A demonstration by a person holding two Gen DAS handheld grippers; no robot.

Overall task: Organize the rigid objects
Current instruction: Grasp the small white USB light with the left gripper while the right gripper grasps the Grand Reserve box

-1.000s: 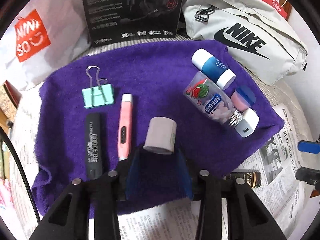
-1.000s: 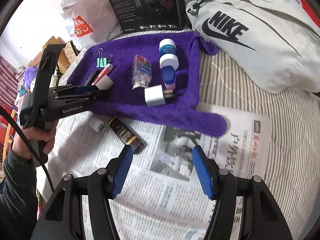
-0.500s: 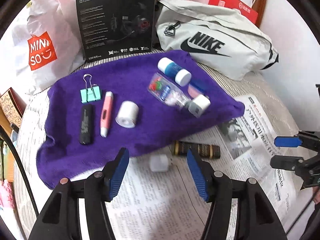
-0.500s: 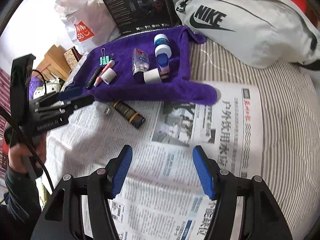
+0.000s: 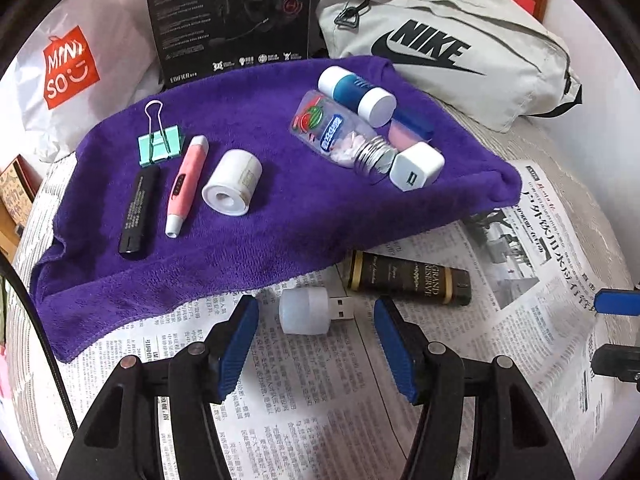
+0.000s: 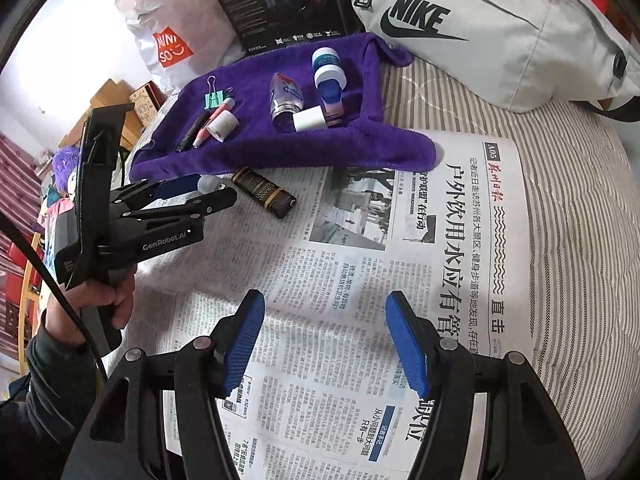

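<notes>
On the purple towel (image 5: 280, 216) lie a mint binder clip (image 5: 160, 148), black tube (image 5: 138, 212), pink pen (image 5: 186, 184), white roll (image 5: 232, 182), clear bottle (image 5: 336, 134), blue-white tube (image 5: 356, 94) and white charger (image 5: 416, 166). A white USB light (image 5: 308, 310) and dark tube (image 5: 408, 278) rest on the newspaper (image 5: 320, 400).

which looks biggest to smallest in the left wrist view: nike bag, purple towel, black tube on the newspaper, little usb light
1. purple towel, spans the most of the frame
2. nike bag, partly cut off at the top edge
3. black tube
4. usb light, smallest even though it lies nearest the camera
</notes>
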